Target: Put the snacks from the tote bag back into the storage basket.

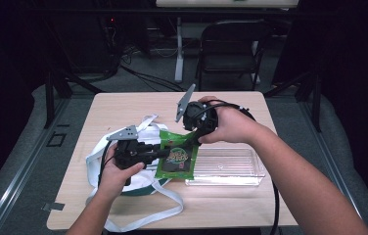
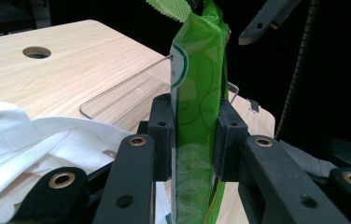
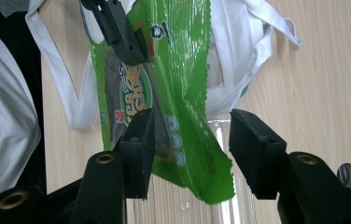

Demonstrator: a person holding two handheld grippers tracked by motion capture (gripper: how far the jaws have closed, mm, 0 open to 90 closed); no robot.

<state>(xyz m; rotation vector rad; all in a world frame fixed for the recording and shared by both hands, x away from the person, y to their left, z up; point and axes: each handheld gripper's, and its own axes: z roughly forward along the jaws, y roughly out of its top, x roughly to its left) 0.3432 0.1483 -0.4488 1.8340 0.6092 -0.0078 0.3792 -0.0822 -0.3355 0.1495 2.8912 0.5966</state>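
Snack packet held up between two grippers

The left gripper clamps the green snack packet above the worktop's middle; the right gripper straddles its corner, jaws apart, over the clear tray.

Our left tongs and right tongs are matte black, with brass-ringed screw holes, blocky square pads, grey three-cornered top plates and trailing black cables; our forearms are bare.

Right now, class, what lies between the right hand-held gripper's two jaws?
The green snack bag's lower corner hangs between them, seen in the right gripper view; the jaws stand apart, not pressing it.
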